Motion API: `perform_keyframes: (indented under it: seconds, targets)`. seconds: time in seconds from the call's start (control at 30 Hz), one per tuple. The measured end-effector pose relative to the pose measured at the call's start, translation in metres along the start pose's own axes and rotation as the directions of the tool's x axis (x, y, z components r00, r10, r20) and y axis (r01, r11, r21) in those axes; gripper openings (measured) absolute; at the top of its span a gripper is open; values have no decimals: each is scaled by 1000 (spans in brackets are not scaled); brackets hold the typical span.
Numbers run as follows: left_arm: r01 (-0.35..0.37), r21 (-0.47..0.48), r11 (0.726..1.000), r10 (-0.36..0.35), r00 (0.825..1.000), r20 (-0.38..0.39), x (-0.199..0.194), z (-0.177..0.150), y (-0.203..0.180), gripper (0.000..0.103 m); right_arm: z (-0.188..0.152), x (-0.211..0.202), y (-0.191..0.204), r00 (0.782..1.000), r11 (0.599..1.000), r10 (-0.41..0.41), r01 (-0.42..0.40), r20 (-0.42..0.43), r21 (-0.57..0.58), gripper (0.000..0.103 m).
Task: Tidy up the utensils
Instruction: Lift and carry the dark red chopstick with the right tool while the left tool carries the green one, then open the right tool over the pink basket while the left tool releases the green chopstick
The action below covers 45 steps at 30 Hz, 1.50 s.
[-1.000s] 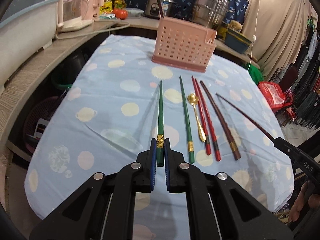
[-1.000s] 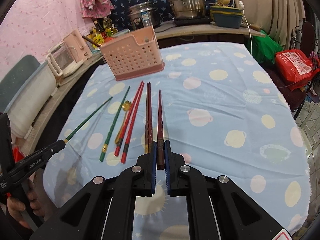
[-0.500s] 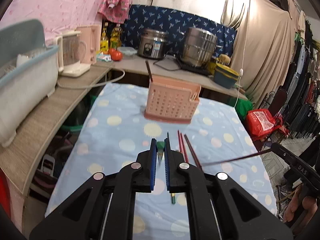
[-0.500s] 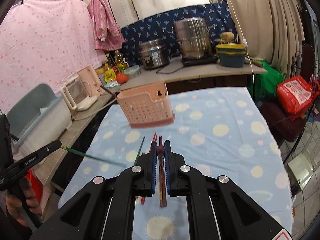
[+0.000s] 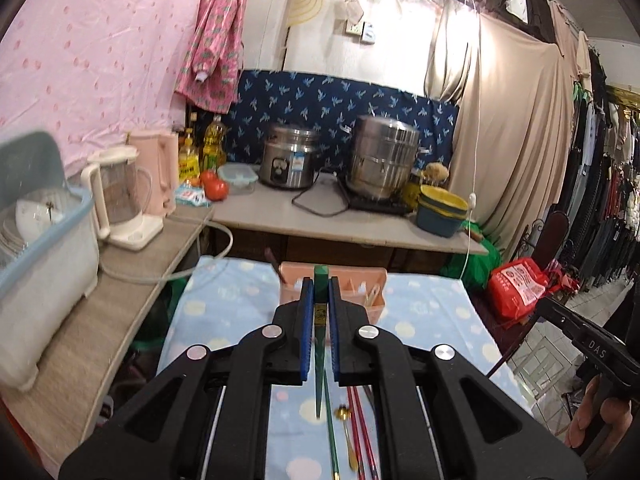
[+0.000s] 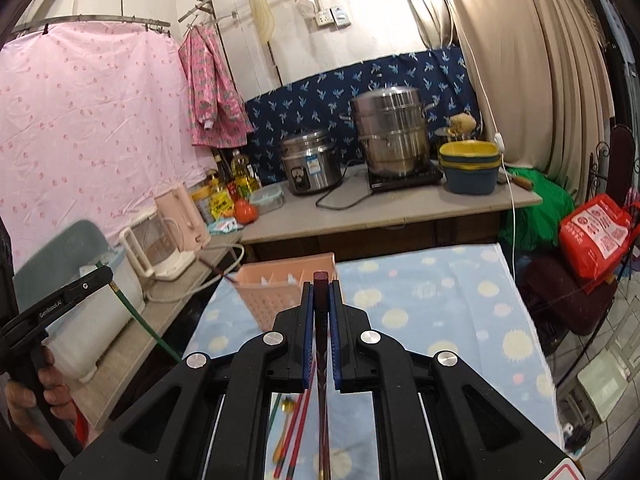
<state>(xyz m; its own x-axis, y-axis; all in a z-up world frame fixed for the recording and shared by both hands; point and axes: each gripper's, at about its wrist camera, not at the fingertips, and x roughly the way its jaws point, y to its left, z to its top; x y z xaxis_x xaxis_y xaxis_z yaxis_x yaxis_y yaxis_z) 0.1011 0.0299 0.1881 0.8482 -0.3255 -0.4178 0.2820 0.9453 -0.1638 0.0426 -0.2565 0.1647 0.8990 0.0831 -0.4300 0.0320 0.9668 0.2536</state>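
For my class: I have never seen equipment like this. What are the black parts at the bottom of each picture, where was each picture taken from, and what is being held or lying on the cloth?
No robot here: a person holds a hand-operated claw in each hand, each with a camera looking along its two fingers.

The left wrist view shows the left claw shut on a green chopstick, tip pointing down. The right wrist view shows the right claw shut on a dark brown chopstick.

Each claw also appears at the edge of the other's picture.

Below, on the spotted blue tablecloth, lie another green chopstick, red chopsticks and a small gold spoon. Ahead stands a pink utensil basket, apparently where they go.
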Motion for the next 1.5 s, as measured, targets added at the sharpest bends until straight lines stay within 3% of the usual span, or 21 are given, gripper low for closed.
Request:
perform_keyframes:
  seconds: [0.33, 0.57, 0.9, 1.27, 1.33, 1.4, 1.5]
  targets:
    - [-42, 35, 998, 37, 991, 132, 50, 87, -9, 7, 82, 59, 22, 996, 999, 2, 1, 90, -39, 7]
    - [-67, 38, 997, 60, 983, 172, 89, 121, -3, 7, 115, 113, 28, 993, 1000, 1, 2, 115, -30, 7]
    - [-87, 6, 996, 87, 994, 63, 168, 97, 20, 7, 95, 190, 25, 1000, 1000, -5, 5, 7, -22, 7]
    - [-83, 4, 997, 83, 997, 3, 201, 75, 22, 7, 70, 231, 24, 997, 999, -28, 25, -74, -41, 7]
    - [-98, -9, 995, 98, 995, 18, 201, 72, 23, 15, 70, 231, 24, 997, 998, -44, 41, -64, -38, 15]
    - [-113, -16, 993, 114, 993, 23, 201, 71, 24, 37, 70, 228, 23, 998, 998, -52, 50, -47, -32, 28]
    - [-125, -22, 992, 126, 991, 37, 197, 69, 26, 43, 71, 221, 21, 998, 998, -56, 55, -24, -24, 36]
